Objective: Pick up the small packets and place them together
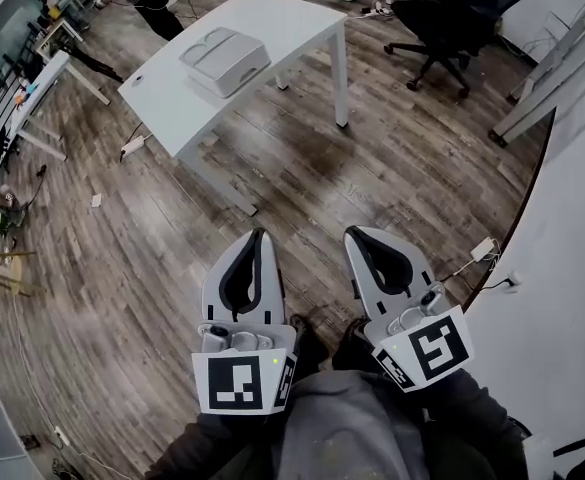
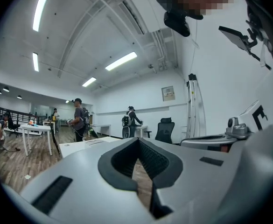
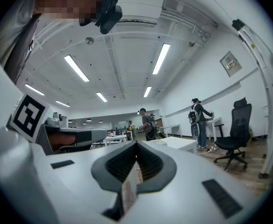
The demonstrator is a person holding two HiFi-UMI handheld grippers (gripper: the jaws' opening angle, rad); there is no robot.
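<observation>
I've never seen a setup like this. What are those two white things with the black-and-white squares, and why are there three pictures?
There is no robot here: a person holds a pair of tongs in each hand. The head view comes from a camera on the person's head, looking down at the left tongs, the right tongs and the wooden floor. The two gripper views come from a camera riding on each pair, looking along its jaws into the office. Both pairs are shut and hold nothing. The squares are markers built onto the tongs. Ahead stands a white table with a grey box on it. No small packets show in any view.
</observation>
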